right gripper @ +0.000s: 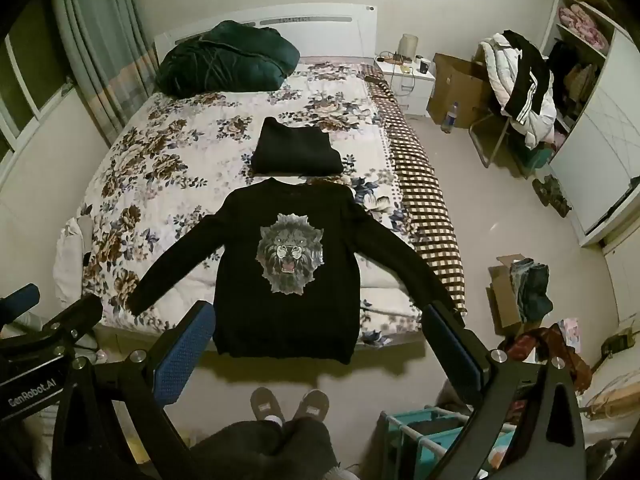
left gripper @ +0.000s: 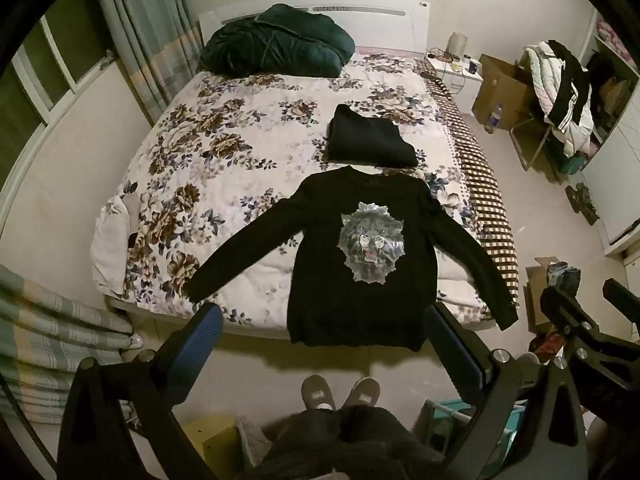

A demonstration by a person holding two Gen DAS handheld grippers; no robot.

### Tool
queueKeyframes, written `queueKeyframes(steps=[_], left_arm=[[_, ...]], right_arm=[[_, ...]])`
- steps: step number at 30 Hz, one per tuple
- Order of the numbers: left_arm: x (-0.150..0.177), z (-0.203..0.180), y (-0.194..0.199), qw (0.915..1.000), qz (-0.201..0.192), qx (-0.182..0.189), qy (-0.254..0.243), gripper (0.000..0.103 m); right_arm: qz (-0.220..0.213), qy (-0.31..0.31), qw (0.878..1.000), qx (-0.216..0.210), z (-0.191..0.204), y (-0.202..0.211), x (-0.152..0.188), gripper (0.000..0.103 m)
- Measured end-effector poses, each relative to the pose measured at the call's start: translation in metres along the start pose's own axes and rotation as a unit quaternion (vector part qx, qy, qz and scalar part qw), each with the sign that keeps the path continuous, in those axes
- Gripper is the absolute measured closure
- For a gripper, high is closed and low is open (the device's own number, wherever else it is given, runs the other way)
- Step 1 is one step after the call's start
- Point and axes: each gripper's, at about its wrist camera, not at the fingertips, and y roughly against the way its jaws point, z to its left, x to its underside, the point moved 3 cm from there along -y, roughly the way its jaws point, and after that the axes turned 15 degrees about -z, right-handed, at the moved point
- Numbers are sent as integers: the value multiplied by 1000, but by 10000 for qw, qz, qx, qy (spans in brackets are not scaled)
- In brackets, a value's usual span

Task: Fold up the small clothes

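A black long-sleeved sweater with a lion print [left gripper: 352,264] [right gripper: 286,276] lies spread flat, face up, at the foot of the bed, sleeves out to both sides and hem hanging over the edge. A folded black garment [left gripper: 370,138] [right gripper: 296,150] lies just beyond its collar. My left gripper [left gripper: 320,340] is open and empty, held high above the floor in front of the hem. My right gripper [right gripper: 320,344] is open and empty at about the same height. The right gripper also shows at the left wrist view's right edge [left gripper: 584,316].
The bed has a floral quilt [left gripper: 224,152] [right gripper: 168,152] with a dark green duvet [left gripper: 276,42] at the head. A checked blanket [right gripper: 424,216] runs along its right side. Cardboard boxes [right gripper: 516,292], a chair with clothes [right gripper: 520,84] and a teal rack [right gripper: 424,436] stand at the right. My feet [right gripper: 288,404] stand below.
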Motion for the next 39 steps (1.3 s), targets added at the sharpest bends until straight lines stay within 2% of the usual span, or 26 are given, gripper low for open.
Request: queueKeyframes(steps=[15, 23, 27, 39], left_arm=[[-17, -2, 4, 9999, -108, -56, -57, 0], [-14, 0, 7, 9998, -155, -49, -85, 0], [-24, 4, 8, 9998, -166, -18, -104, 0], [-22, 1, 9, 9998, -191, -36, -90, 0]], right_arm=[[-23, -30, 10000, -52, 0, 0, -1, 0], [-29, -49, 10000, -46, -1, 0, -2, 0], [-35, -60, 10000, -44, -1, 0, -2, 0], [-44, -72, 9999, -54, 0, 3, -2, 0]])
